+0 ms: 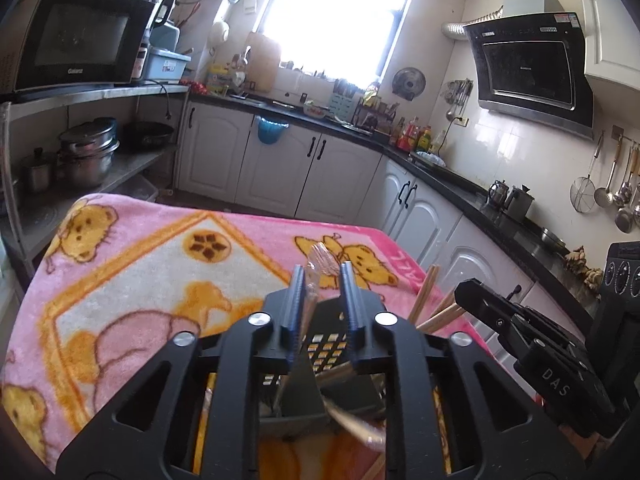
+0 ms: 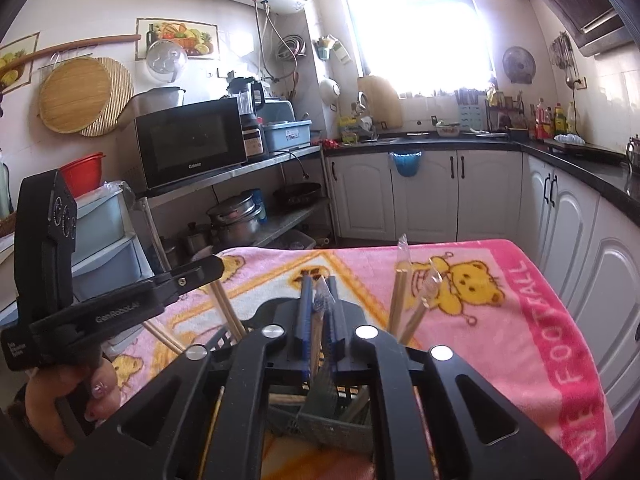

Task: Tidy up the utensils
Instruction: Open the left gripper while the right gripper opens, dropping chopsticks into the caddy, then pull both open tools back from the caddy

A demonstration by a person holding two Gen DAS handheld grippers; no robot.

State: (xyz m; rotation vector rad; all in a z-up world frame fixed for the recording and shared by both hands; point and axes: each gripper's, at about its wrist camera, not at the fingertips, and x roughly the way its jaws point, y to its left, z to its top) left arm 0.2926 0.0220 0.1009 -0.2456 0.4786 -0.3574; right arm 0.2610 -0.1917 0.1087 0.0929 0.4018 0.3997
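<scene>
The left tool (image 1: 323,300) stands slightly spread around a clear-wrapped utensil (image 1: 318,262). The right tool (image 2: 319,320) is likewise just parted about a wrapped chopstick (image 2: 322,300). Both hover over the black slotted holder (image 1: 328,344) on the pink blanket (image 1: 140,264) covering the surface, where bare chopsticks (image 1: 424,296) already lean. With neither piece firmly pinched, either may tilt and miss its compartment. A crinkled wrapper could also snag a pad, dragging the piece back out or tipping the light holder.
</scene>
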